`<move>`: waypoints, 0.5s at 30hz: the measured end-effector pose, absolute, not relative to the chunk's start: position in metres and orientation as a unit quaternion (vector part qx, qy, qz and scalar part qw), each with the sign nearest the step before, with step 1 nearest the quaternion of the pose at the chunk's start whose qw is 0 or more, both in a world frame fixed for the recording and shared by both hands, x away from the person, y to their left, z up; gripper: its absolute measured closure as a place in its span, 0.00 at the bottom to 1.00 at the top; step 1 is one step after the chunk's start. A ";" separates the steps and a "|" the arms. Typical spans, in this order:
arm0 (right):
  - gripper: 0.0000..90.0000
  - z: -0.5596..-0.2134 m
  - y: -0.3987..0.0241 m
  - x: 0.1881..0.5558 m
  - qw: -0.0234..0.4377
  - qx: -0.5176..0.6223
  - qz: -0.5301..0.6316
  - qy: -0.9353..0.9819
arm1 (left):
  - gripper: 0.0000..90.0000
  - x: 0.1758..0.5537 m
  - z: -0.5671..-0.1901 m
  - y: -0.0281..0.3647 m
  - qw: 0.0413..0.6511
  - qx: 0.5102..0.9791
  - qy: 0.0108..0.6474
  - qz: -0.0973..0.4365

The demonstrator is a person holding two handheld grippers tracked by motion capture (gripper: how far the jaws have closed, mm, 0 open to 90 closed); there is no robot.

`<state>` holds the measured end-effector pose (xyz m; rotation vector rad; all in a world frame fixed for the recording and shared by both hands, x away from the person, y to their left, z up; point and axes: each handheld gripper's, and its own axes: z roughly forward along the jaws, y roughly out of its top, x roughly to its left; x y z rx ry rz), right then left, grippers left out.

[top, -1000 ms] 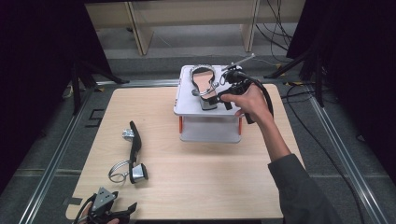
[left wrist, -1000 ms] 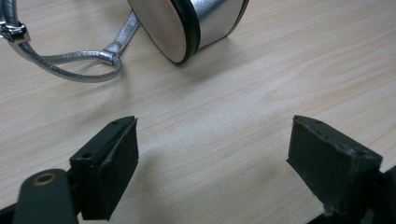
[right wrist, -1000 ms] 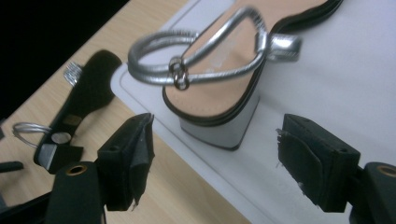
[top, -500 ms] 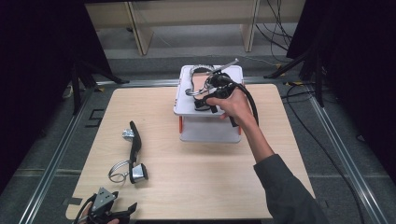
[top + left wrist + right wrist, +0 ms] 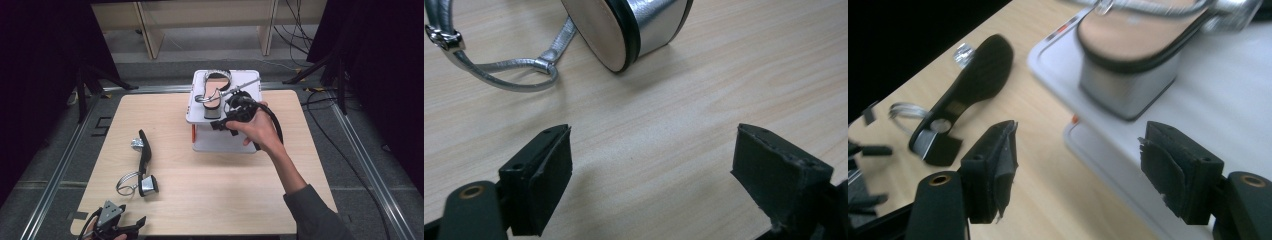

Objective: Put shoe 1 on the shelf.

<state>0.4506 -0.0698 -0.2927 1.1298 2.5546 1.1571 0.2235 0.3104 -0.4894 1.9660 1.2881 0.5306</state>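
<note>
The right gripper hangs with its jaws spread and nothing between them, at the near edge of the white stand toward the table's far side. Just beyond its tips, on top of that stand, sits a silver block-heeled sandal; in the right gripper view the silver heel stands close ahead and slightly above the gap between the jaws, with the tan insole running away from the gripper. So the shoe's long axis points roughly away from the person, heel end nearest, and the jaws appear to straddle the heel's width rather than its length. The likely next move is a short push forward and a squeeze on the heel. The left gripper, also spread and empty, rests at the table's near left edge, where the second sandal lies on its side just ahead of it. The right hand is much the nearer to the raised shoe.
</note>
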 end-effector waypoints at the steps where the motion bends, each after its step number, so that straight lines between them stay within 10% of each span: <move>1: 0.35 -0.296 -0.072 0.445 0.058 0.368 0.387 0.843 | 0.18 0.224 -0.490 0.311 0.360 0.761 0.498 0.208; 15: 0.38 -0.371 -0.094 0.382 0.038 0.347 0.364 0.864 | 0.22 0.244 -0.481 0.310 0.407 0.724 0.522 0.195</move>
